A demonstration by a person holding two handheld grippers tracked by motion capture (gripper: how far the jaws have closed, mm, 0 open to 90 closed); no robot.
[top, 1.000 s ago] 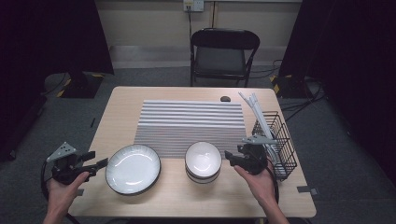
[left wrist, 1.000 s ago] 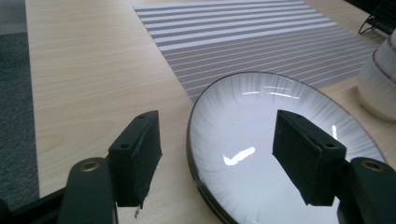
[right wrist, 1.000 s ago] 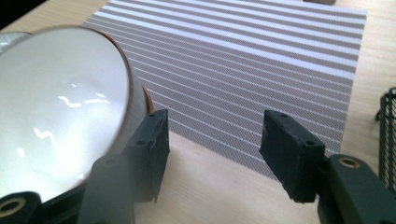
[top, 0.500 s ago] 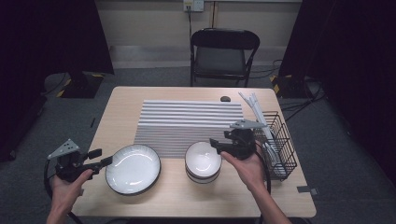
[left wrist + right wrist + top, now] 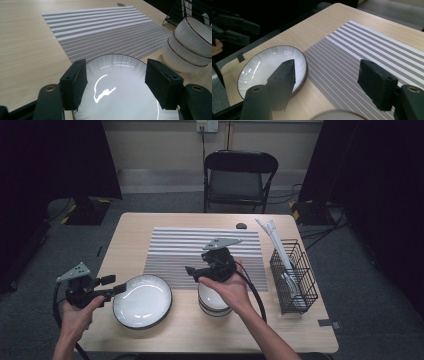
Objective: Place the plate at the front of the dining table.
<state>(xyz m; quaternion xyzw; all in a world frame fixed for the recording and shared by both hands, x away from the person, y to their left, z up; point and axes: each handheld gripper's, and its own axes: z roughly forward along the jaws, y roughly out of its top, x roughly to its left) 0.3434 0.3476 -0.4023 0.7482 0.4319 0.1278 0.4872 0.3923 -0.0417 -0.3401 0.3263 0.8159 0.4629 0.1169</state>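
Left gripper (image 5: 116, 285): held low at the table's near left corner, jaws standing apart with nothing between them — they hover at the left rim of the plate, and the left gripper view looks between the two black pads down into the dish.
Plate (image 5: 142, 300): white with a dark rim, lying flat on the bare wood just ahead of the left gripper's jaws; in the right gripper view it sits beyond that gripper's left pad, near the corner of the mat.
Right gripper (image 5: 192, 272): raised above the bowls, pointing leftward across the table toward the plate, jaws apart and holding nothing — they have just been opening wider.
Bowls (image 5: 214, 300): a stack of white bowls with dark rims, directly beneath the right hand; in the left gripper view they stand to the right of the jaws, beside the plate.
Striped mat (image 5: 205, 249): grey and white, spread flat beyond both grippers at mid-table.
Wire basket (image 5: 295, 276): black, holding white utensils, off behind the right gripper at the table's edge.
Folding chair (image 5: 240, 177): dark, at the table's far side.
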